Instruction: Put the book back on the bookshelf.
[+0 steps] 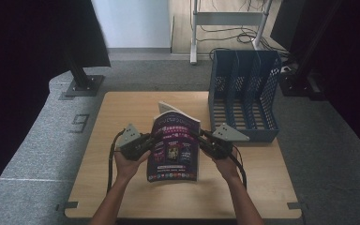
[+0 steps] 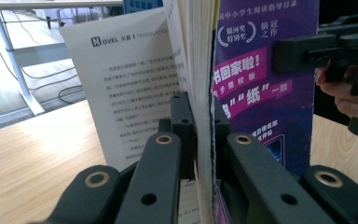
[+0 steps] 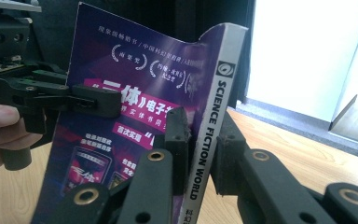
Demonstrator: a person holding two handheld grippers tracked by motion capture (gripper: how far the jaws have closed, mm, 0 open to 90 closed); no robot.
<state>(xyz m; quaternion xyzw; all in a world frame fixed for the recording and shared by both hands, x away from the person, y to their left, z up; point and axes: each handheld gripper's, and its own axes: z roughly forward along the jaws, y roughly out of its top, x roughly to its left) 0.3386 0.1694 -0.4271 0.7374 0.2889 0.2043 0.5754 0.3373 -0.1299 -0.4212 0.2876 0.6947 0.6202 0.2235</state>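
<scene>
A magazine (image 1: 176, 145) with a purple cover is held up off the wooden table (image 1: 122, 187) between both grippers, tilted with its top away from me. My left gripper (image 1: 152, 137) is shut on its open page edge; in the left gripper view the jaws (image 2: 204, 126) pinch the stack of pages, and a white text page (image 2: 130, 84) splays out behind. My right gripper (image 1: 200, 138) is shut on the spine; in the right gripper view the pads clamp the grey spine (image 3: 209, 121), which is printed "SCIENCE FICTION WORLD". A hand holds each gripper.
A blue file rack (image 1: 243, 93) with several upright slots stands at the table's back right corner. A black stand base (image 1: 82, 84) sits on the floor beyond the table's left corner. White desk legs (image 1: 194, 33) and cables lie farther back.
</scene>
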